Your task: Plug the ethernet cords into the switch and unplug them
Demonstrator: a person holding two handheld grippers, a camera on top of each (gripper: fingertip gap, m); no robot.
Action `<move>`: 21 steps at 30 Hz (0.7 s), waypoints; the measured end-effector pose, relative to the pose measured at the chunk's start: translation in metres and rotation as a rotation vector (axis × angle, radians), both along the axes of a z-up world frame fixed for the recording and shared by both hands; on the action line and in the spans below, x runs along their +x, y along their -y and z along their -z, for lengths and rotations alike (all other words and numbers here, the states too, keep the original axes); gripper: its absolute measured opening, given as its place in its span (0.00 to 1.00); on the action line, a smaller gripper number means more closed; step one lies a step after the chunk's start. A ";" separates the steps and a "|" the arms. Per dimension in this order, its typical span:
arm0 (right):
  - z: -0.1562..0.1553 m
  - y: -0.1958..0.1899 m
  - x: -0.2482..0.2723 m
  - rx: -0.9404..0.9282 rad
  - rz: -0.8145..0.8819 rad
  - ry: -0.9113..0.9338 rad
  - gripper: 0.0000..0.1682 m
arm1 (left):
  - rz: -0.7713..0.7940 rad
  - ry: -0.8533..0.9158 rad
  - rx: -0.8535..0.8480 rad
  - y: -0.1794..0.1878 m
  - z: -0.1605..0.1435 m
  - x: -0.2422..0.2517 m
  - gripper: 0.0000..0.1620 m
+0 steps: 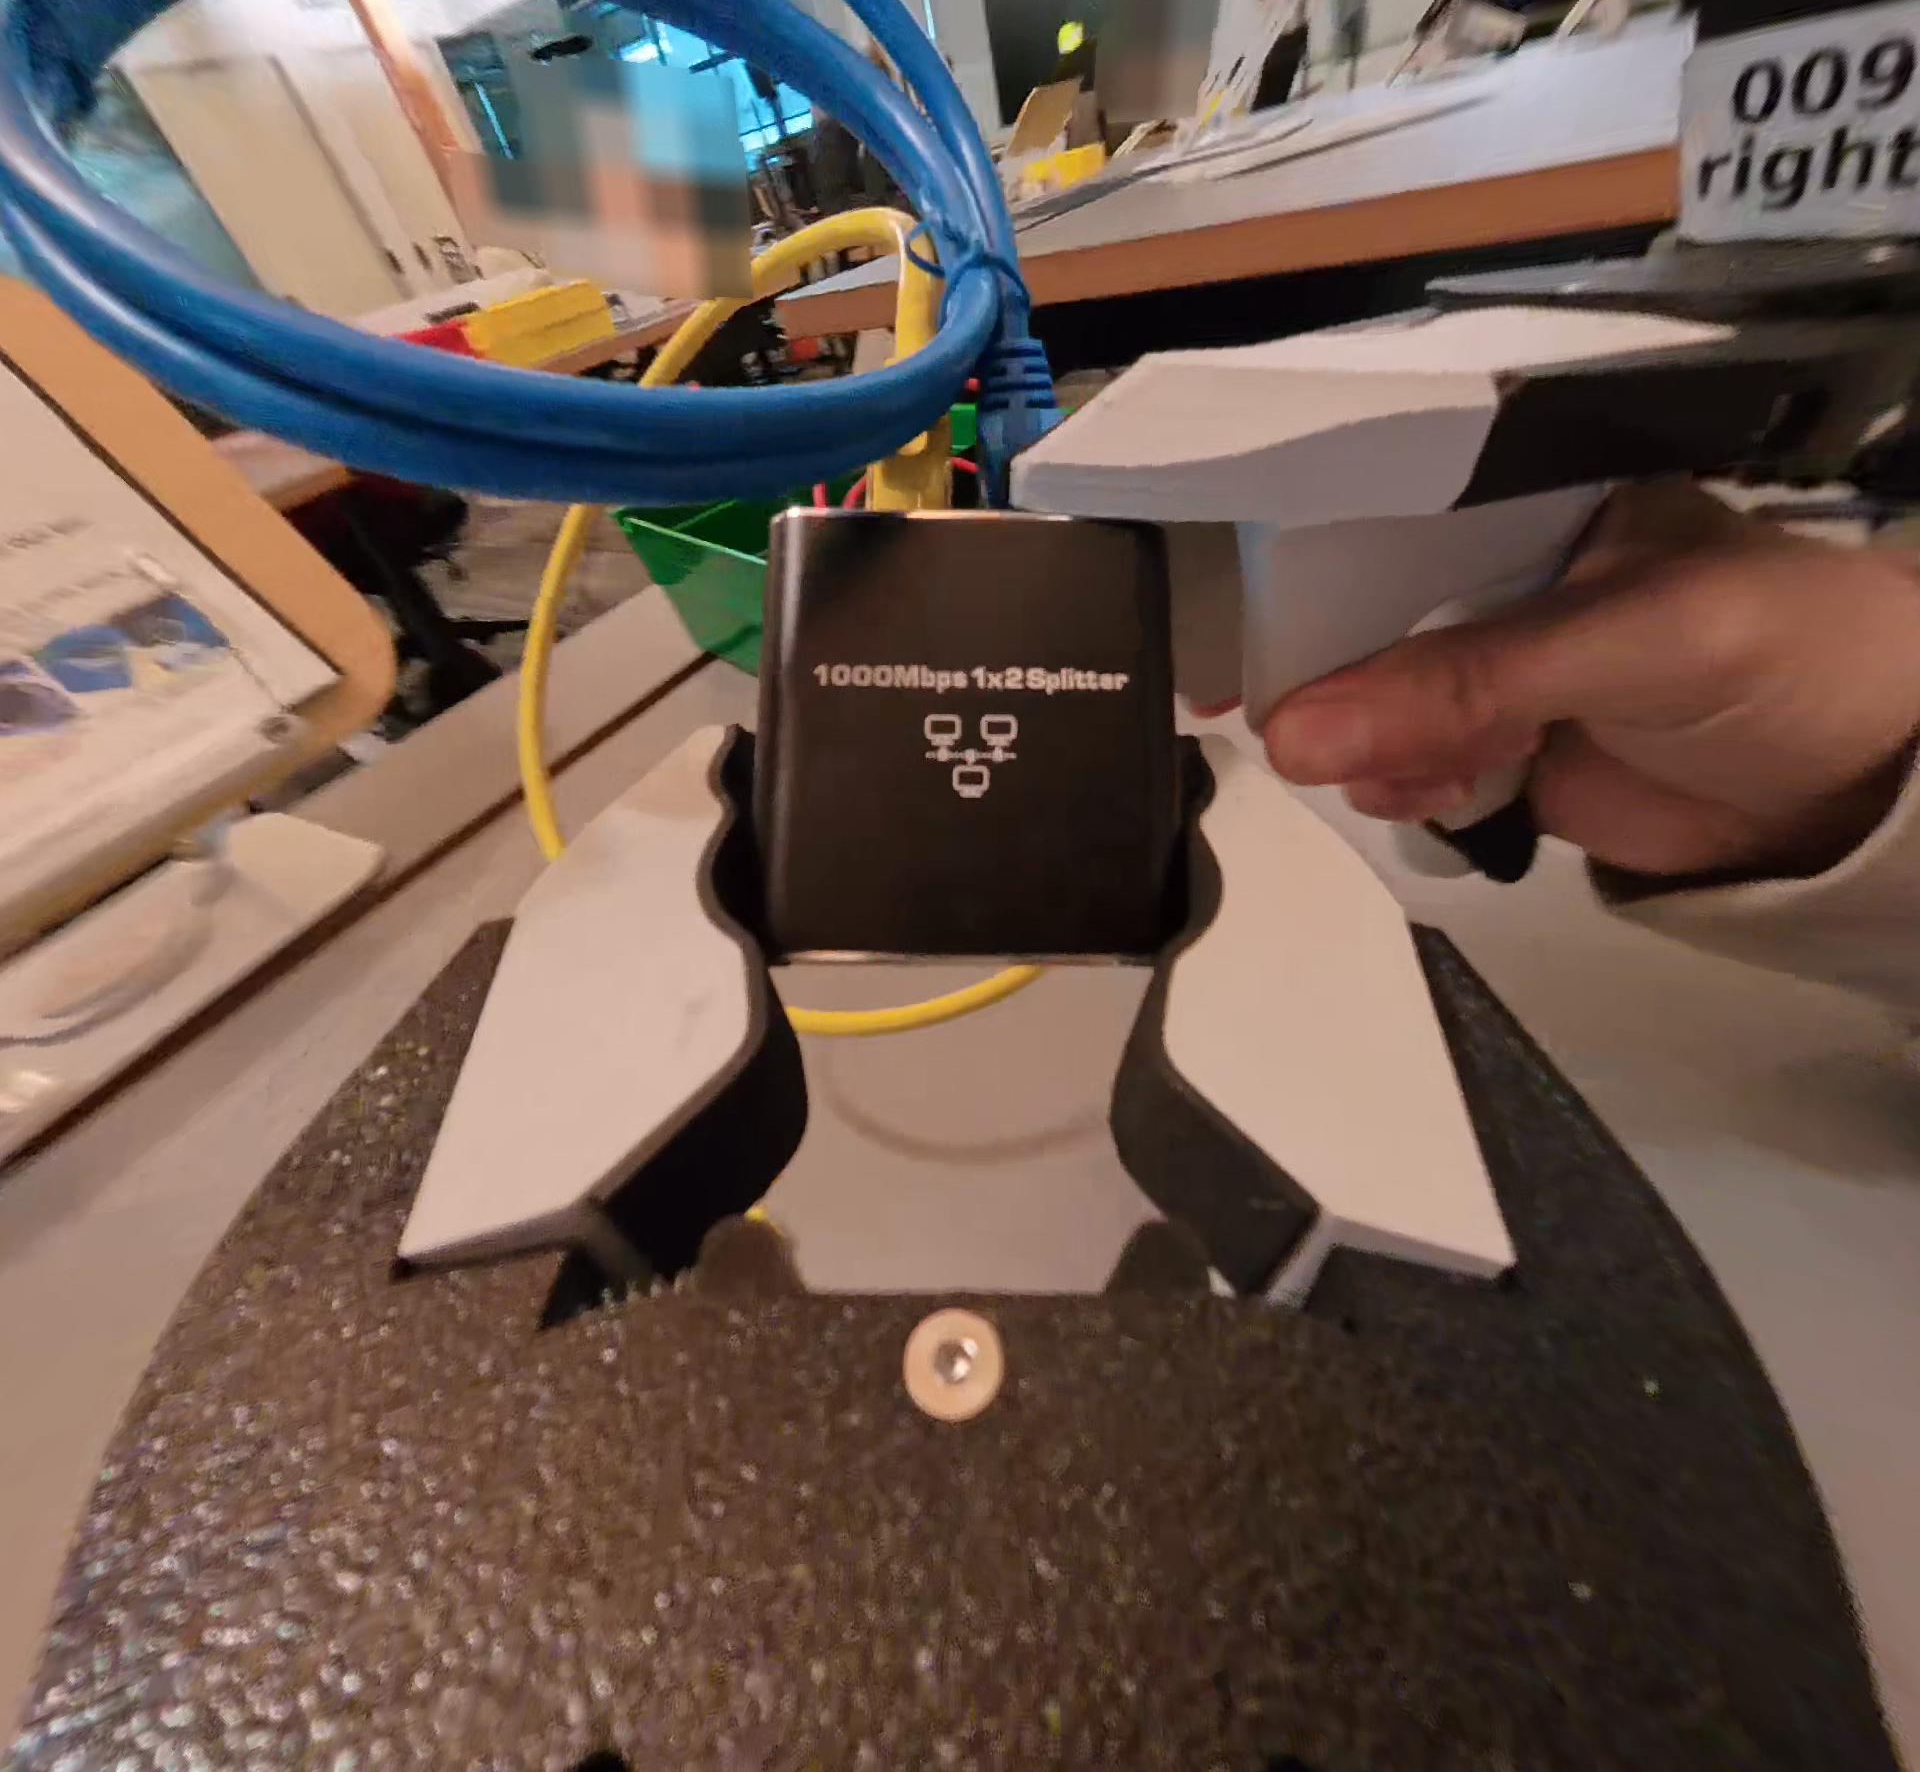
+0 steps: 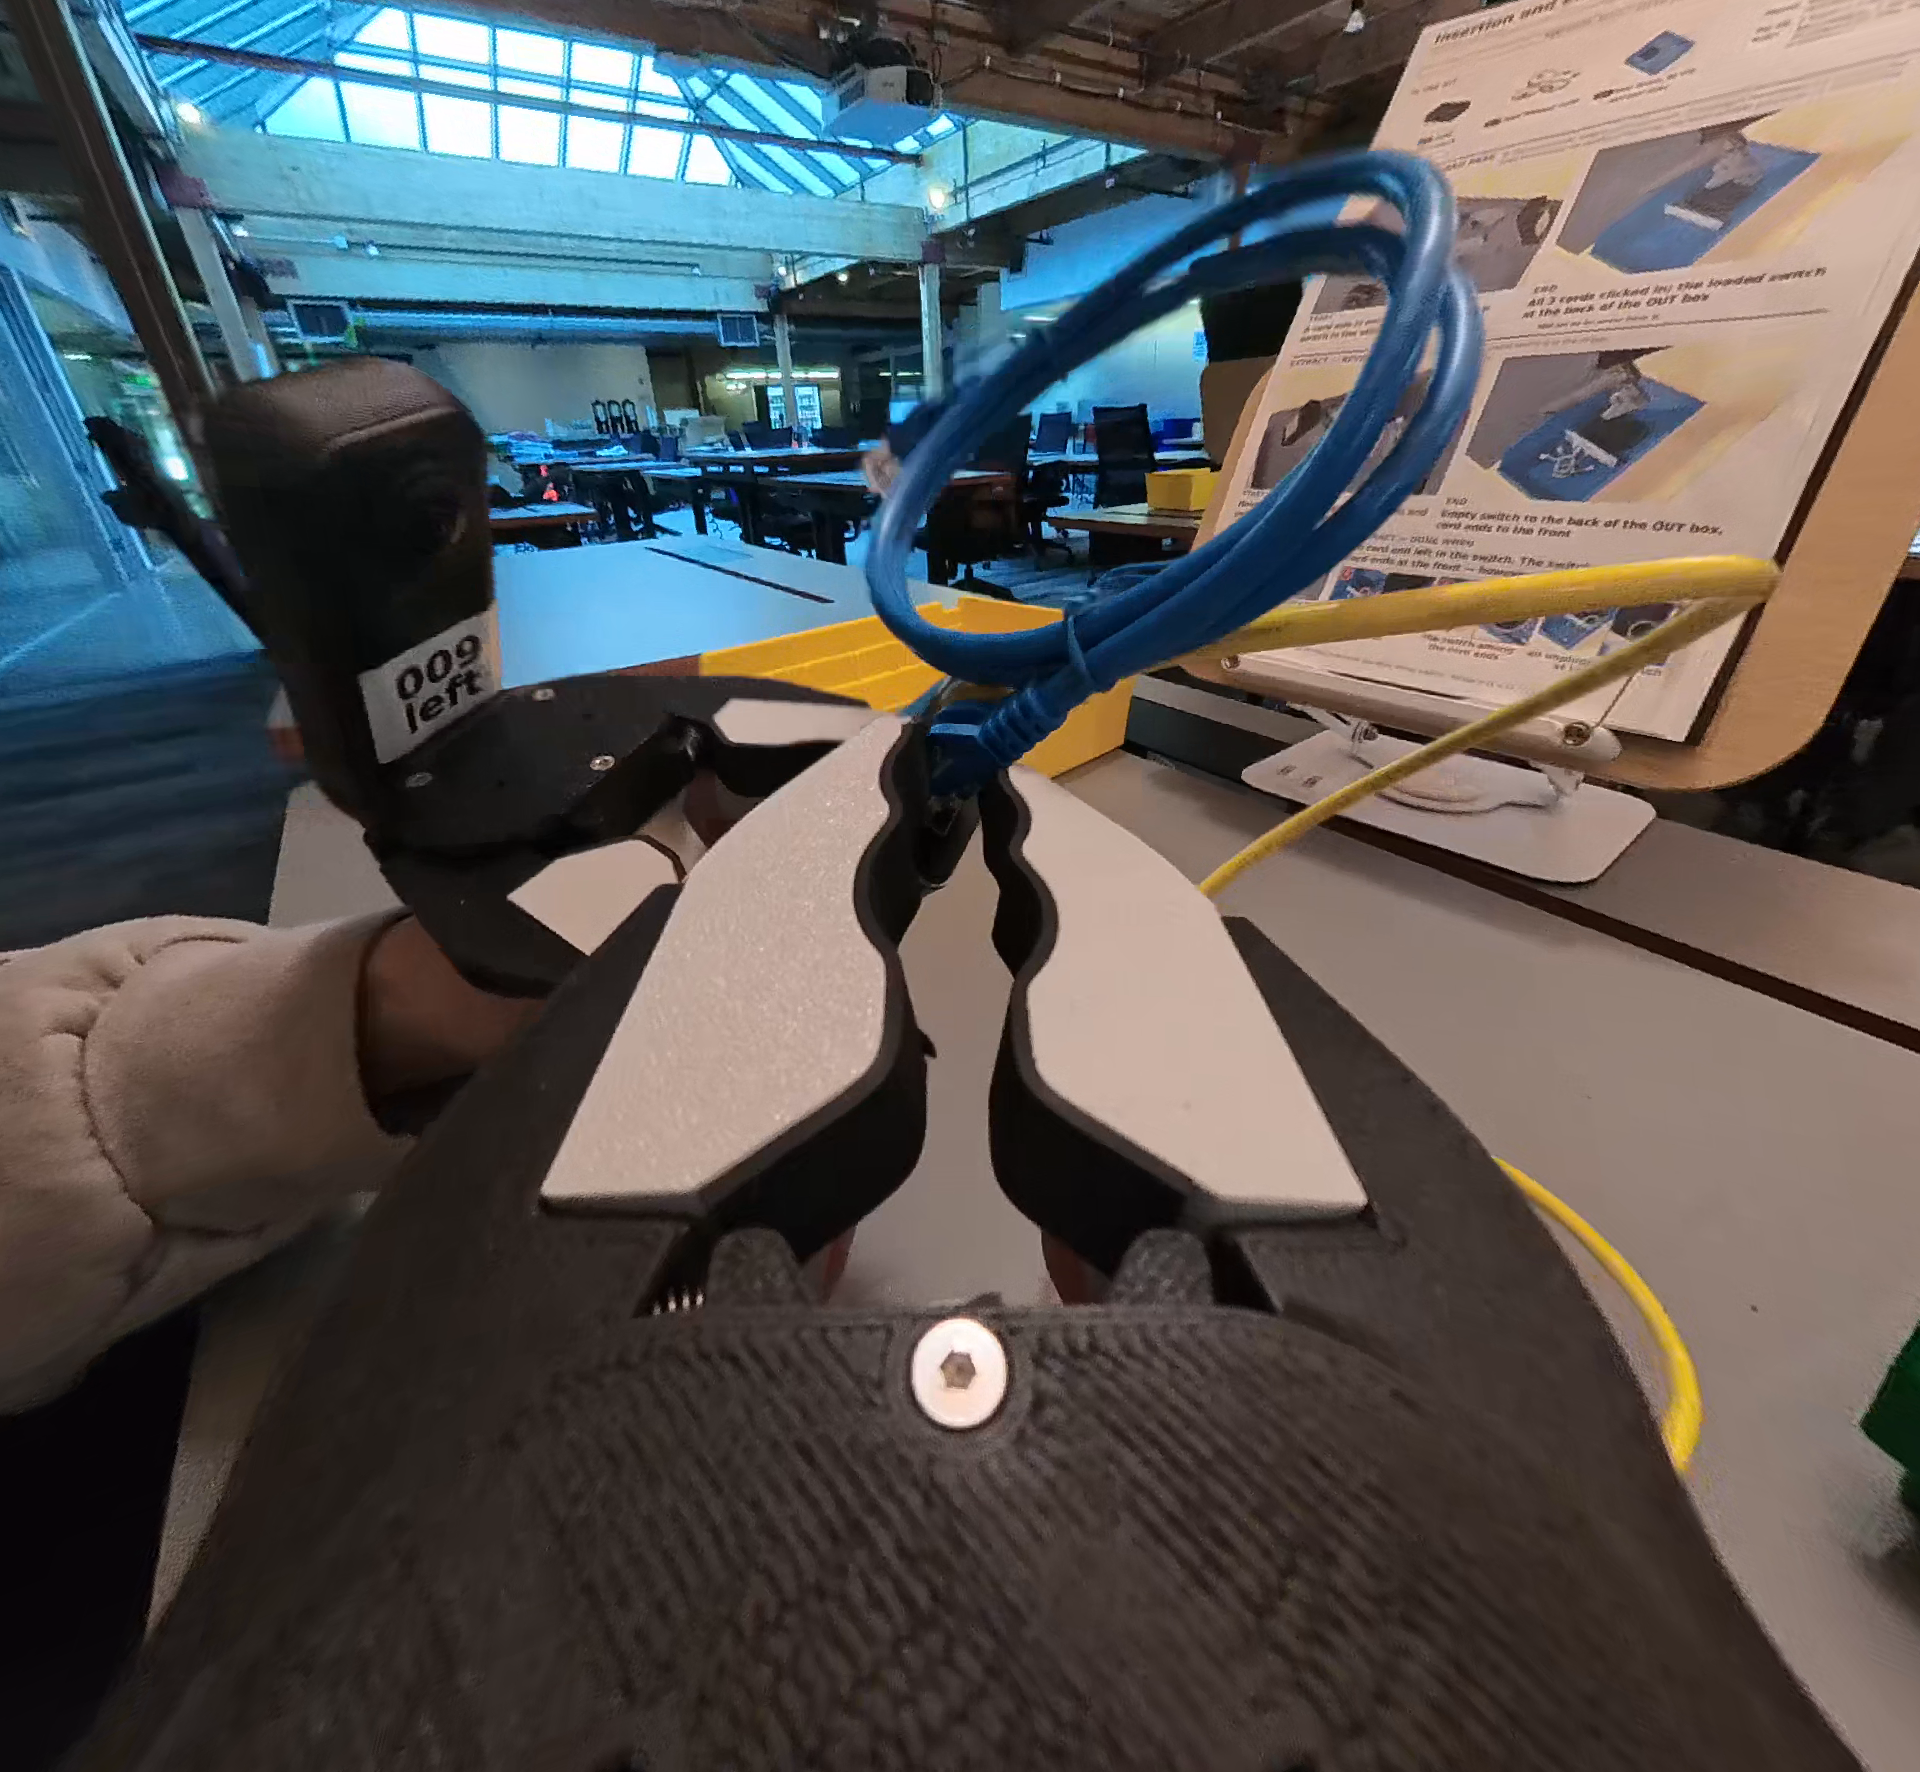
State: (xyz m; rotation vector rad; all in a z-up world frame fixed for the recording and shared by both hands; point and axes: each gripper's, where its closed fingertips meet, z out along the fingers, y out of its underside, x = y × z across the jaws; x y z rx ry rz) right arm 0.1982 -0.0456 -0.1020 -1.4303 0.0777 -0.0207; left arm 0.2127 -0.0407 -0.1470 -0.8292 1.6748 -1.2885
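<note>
My left gripper (image 1: 966, 761) is shut on the sides of a glossy black switch (image 1: 966, 600) and holds it upright above the grey table (image 1: 1683, 1161). A yellow cord (image 1: 540, 683) and a blue cord's plug (image 1: 1013, 392) meet the switch's far edge. The blue cord's coil (image 1: 468, 392) loops up to the left. My right gripper (image 2: 951, 766) is shut on the blue plug's boot (image 2: 1013, 720), and the blue coil (image 2: 1382, 434) hangs above it. In the left wrist view the right gripper (image 1: 1195, 460) reaches in from the right. The ports themselves are hidden.
An instruction board (image 2: 1621, 320) on a white stand sits at the table's edge and also shows in the left wrist view (image 1: 135, 600). A yellow bin (image 2: 831, 657) is behind the grippers. A green bin (image 1: 707, 569) lies beyond the switch. The yellow cord (image 2: 1455, 610) trails across the table.
</note>
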 end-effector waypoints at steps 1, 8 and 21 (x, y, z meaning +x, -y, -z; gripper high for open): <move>0.001 -0.001 0.000 -0.016 0.010 0.019 0.08 | 0.014 -0.015 -0.032 0.001 0.002 0.000 0.46; 0.001 -0.001 -0.004 0.008 -0.047 -0.031 0.09 | -0.040 0.059 0.070 -0.003 -0.002 0.002 0.47; 0.002 -0.004 -0.012 0.025 -0.119 -0.083 0.08 | -0.082 0.122 0.144 -0.007 -0.003 0.001 0.46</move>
